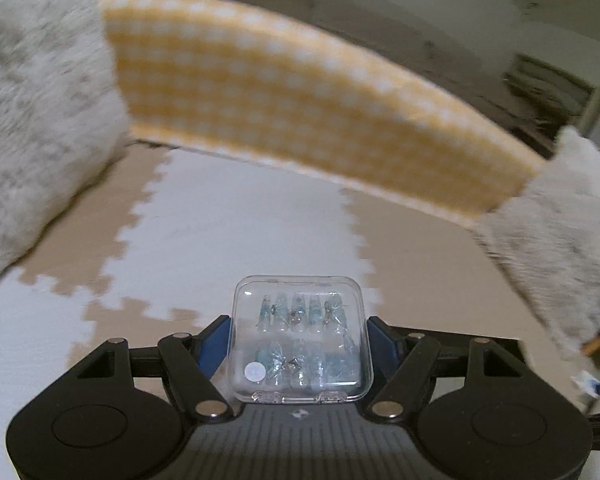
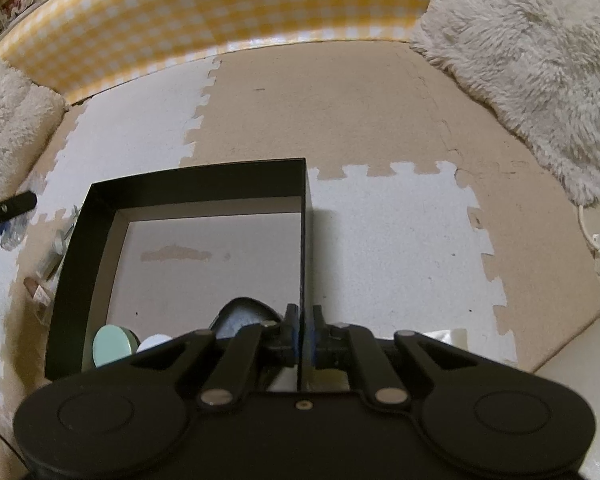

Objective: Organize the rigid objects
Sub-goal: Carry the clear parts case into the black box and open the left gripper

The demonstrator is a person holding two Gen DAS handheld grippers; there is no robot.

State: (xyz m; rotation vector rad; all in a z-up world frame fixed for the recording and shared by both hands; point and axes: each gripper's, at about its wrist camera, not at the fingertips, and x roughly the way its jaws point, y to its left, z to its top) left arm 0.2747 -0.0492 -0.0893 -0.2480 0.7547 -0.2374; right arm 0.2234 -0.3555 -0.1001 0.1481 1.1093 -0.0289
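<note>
your left gripper [image 1: 299, 334] clamps the clear plastic case of small blue parts [image 1: 301, 338], lower centre; your right gripper [image 2: 302, 330] pinches the black open box's right wall [image 2: 306, 240].

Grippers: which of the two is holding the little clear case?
The left gripper: its blue pads clamp the clear plastic case of small blue pieces. The right gripper pinches the black box's wall instead.
</note>
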